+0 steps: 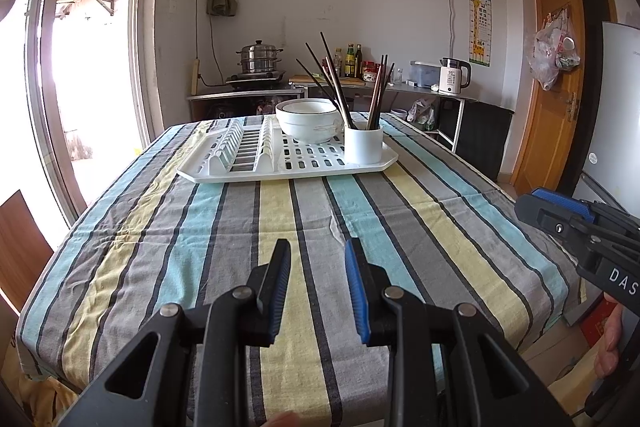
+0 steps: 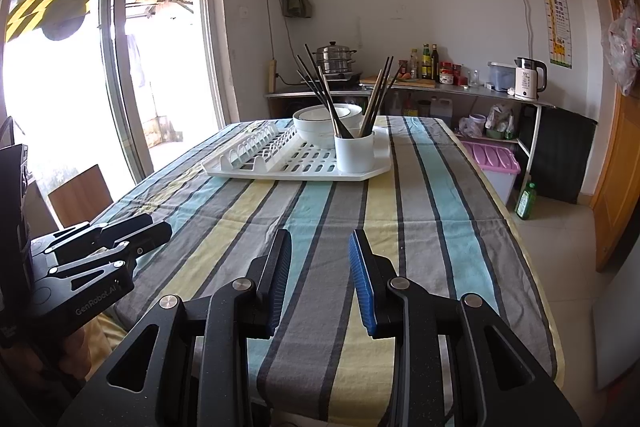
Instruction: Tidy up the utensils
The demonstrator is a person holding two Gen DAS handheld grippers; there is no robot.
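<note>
Right wrist: chopsticks [image 2: 344, 95] stand well beyond parted, empty right gripper [image 2: 320, 247]

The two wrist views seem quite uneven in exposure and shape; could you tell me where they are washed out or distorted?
Left wrist view: the window is blown out white, and its frame bows with fisheye curvature; the dish rack is sharp. Right wrist view: the same glare through the window, while the chopsticks read clearly and the corners darken.
</note>
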